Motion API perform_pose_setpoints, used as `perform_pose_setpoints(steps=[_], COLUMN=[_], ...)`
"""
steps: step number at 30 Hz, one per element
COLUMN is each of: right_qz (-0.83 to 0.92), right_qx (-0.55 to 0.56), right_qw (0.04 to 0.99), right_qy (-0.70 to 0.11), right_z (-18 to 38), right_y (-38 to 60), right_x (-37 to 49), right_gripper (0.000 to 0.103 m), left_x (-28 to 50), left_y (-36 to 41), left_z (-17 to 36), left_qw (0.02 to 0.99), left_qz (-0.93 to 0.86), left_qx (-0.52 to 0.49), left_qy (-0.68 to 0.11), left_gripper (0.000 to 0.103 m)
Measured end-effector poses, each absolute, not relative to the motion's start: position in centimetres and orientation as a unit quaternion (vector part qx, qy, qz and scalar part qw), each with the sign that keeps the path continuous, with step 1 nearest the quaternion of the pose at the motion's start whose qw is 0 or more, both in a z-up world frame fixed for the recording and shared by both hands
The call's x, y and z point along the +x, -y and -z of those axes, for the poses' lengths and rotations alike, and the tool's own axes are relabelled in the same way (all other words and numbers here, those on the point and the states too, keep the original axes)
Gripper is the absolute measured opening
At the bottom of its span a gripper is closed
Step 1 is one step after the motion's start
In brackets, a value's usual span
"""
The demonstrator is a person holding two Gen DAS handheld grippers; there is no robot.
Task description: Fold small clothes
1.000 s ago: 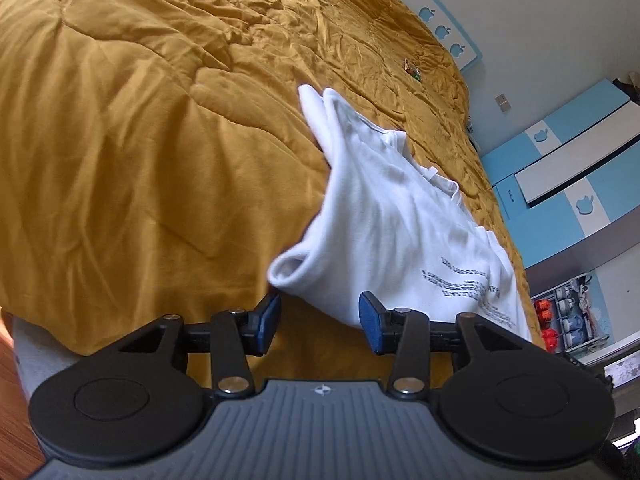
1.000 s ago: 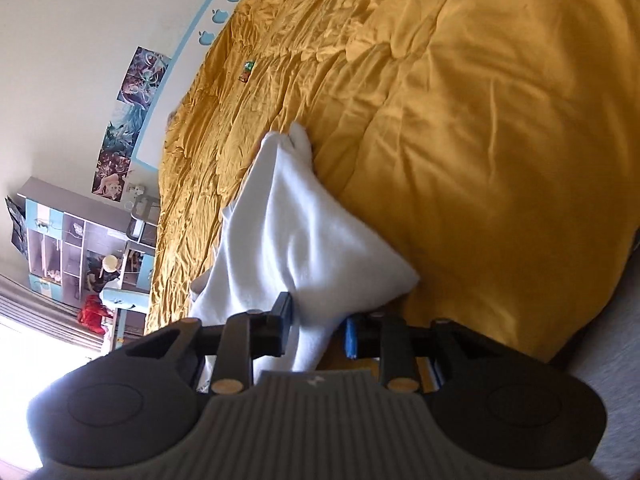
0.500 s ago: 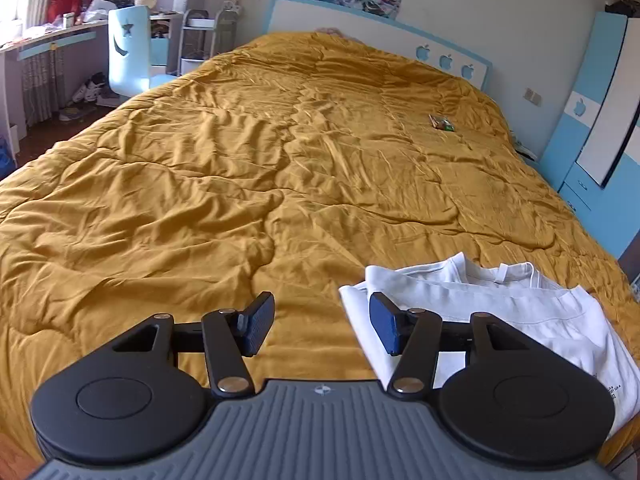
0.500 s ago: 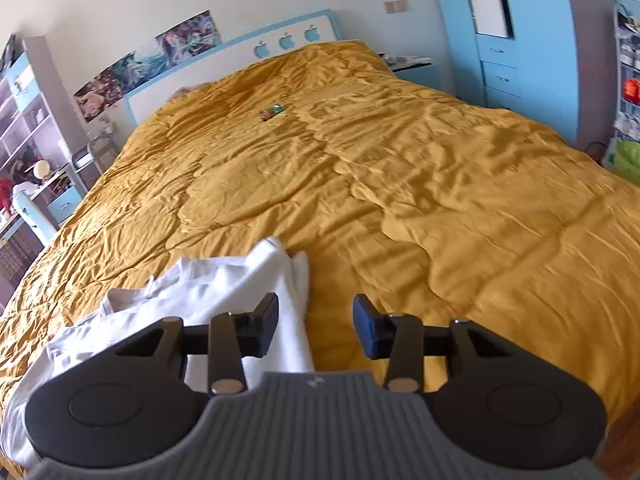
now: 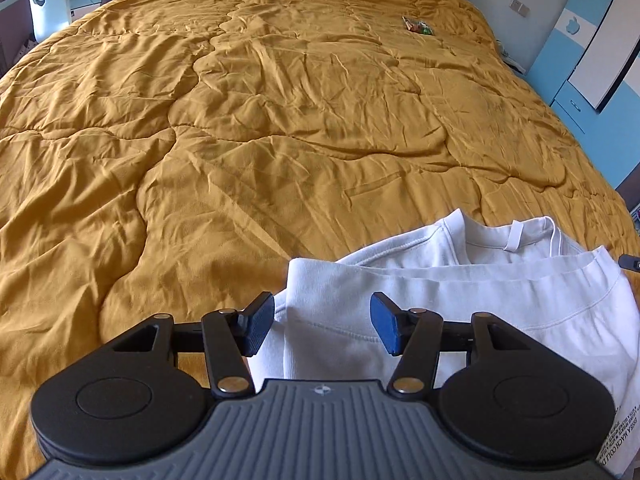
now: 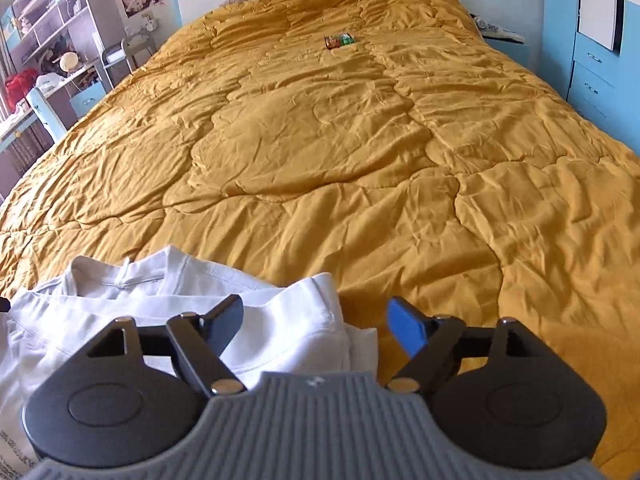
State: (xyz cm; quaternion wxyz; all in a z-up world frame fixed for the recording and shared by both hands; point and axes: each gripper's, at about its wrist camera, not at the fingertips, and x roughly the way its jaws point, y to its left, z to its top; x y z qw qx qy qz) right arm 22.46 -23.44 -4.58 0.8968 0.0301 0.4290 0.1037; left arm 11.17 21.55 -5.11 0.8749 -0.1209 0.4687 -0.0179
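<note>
Since the white shirt [image 5: 460, 320] lies doubled over near the quilt [image 5: 280, 140] edge, hem up by the collar, one fold looks done. Left gripper [image 5: 322, 328] stands open over its left corner, nothing pinched. Right gripper [image 6: 316, 326] is opening, cloth probably just below, untouched.

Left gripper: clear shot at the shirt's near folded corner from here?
Probably yes. The left gripper is open, nothing pinched, and the white shirt's folded corner lies just ahead between the fingers on the yellow quilt. Nothing lies in between.
</note>
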Motion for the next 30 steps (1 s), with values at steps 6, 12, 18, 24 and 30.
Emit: perform_pose_setpoints(steps=[6, 12, 18, 24, 30], right_qz=[-0.098, -0.139, -0.138, -0.139, -0.143], right_qx=[-0.026, -0.016, -0.072, -0.077, -0.054], right_qw=[0.886, 0.881, 0.909, 0.931, 0.938], right_qy=[-0.452, -0.451, -0.387, -0.327, -0.312], right_z=[7.4, 8.0, 6.4, 4.2, 3.7], right_y=[22.8, 22.4, 20.7, 20.7, 21.1], right_x=[24.9, 25.5, 23.8, 22.7, 22.5], right_gripper=[0.076, 0.019, 0.008, 0.007, 0.007], left_x=[13.0, 14.0, 13.1, 12.4, 12.2], left_y=[-22.2, -21.6, -21.0, -21.1, -23.0], left_z=[6.6, 7.3, 5.9, 3.1, 3.7], left_qw=[0.87, 0.864, 0.88, 0.896, 0.896], left_qz=[0.018, 0.062, 0.057, 0.059, 0.013], left_qx=[-0.142, -0.153, -0.127, -0.104, -0.117], left_qy=[-0.472, -0.475, -0.454, -0.427, -0.429], left_gripper=[0.066, 0.042, 0.017, 0.011, 0.0])
